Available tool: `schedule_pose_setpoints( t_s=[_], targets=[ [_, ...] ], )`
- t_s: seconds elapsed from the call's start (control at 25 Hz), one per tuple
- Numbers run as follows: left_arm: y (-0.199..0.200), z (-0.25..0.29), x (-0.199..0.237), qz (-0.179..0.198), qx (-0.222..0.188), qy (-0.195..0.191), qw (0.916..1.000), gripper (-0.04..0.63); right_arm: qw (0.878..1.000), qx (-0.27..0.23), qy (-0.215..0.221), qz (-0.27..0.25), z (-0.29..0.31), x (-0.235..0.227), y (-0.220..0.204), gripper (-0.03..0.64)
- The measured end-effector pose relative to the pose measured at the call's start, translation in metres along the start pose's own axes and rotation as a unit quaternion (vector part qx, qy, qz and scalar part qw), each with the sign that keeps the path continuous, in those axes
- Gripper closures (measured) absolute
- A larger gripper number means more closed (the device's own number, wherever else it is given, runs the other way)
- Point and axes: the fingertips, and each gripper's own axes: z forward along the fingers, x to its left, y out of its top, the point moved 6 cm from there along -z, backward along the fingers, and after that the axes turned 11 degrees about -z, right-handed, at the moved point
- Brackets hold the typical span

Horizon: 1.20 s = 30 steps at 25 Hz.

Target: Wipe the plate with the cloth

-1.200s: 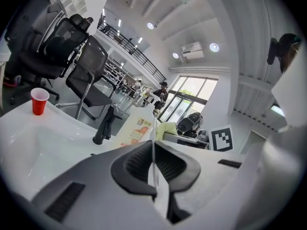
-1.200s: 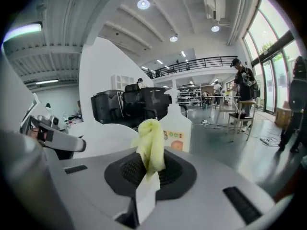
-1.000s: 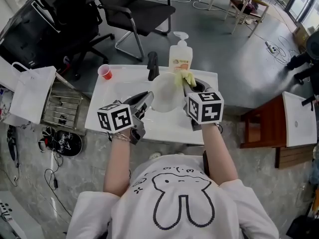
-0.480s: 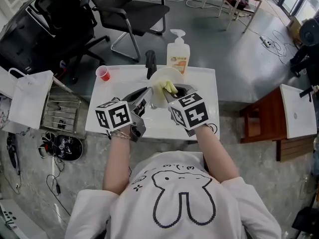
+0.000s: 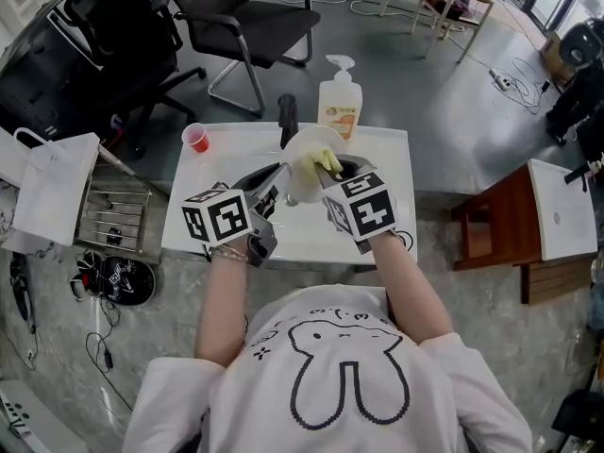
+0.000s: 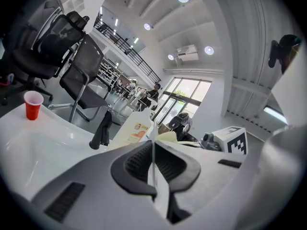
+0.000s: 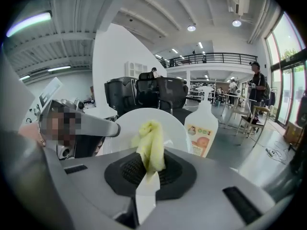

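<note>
Head view is showing, at the far left, a white paper bag (image 5: pixel 52 192) standing on the floor beside a metal wire rack (image 5: pixel 113 217). Right of them, a white desk with a sunken basin (image 5: pixel 387 187) is carrying a small red plastic cup (image 5: pixel 196 138) near its back left corner. A black tap (image 5: pixel 288 121) is standing at the back middle, with a white pump bottle with an orange label (image 5: pixel 340 102) just to its right.

The left tool (image 5: pixel 274 185) is reaching in from the left, its jaws pinching the left rim of the round white plate (image 5: pixel 311 140). The plate is being held tilted up on edge over the basin, in front of the tap. In the left gripper view the plate is running edge-on as a thin white line between the two dark ribbed pads, which are pressing on it from both sides.

The right tool (image 5: pixel 332 179) is coming in from the lower right, its jaws clamping the yellow cloth (image 5: pixel 316 163). A bunched end of the cloth is sticking out past the jaw tips and appears to be lying against the face of the plate, near its middle. In the right gripper view the cloth is rising from between the pads straight ahead of the tool. The plate's pale disc is filling the space just behind it, and the left tool's grey jaw is meeting the plate's left rim. The pump bottle is showing behind the plate, to its right.

At the far right, a brown wooden stool (image 5: pixel 491 225) is standing apart from the desk.
</note>
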Motion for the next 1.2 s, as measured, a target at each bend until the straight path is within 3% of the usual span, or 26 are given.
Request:
schedule_pose_setpoints(
  t_s=[0.12,0.32,0.56,0.68,0.88,1.2],
  targets=[
    [-0.001,0.002,0.000,0.005,0.002,0.006,1.0000,0.577,1.000,-0.010,0.014,0.014,-0.005,0.001,0.000,0.569],
    [-0.004,0.006,0.004,0.017,0.008,0.026,0.9995,0.576,0.996,-0.067,0.037,0.049,-0.020,0.003,0.014,0.569],
    [-0.006,0.011,-0.005,-0.002,0.006,-0.001,1.0000,0.577,0.996,-0.043,0.068,0.030,-0.014,0.017,0.021,0.569],
    [-0.006,0.009,-0.007,-0.021,0.002,-0.018,0.9996,0.577,0.997,-0.039,0.064,0.031,-0.009,0.017,0.022,0.569],
    [-0.007,0.010,-0.004,-0.003,0.007,0.001,1.0000,0.577,0.999,-0.019,0.042,0.017,-0.005,0.013,0.018,0.569],
    [-0.002,0.001,0.001,-0.006,-0.011,0.009,0.9999,0.577,0.998,-0.007,0.008,0.057,-0.017,-0.017,-0.001,0.569]
  ],
)
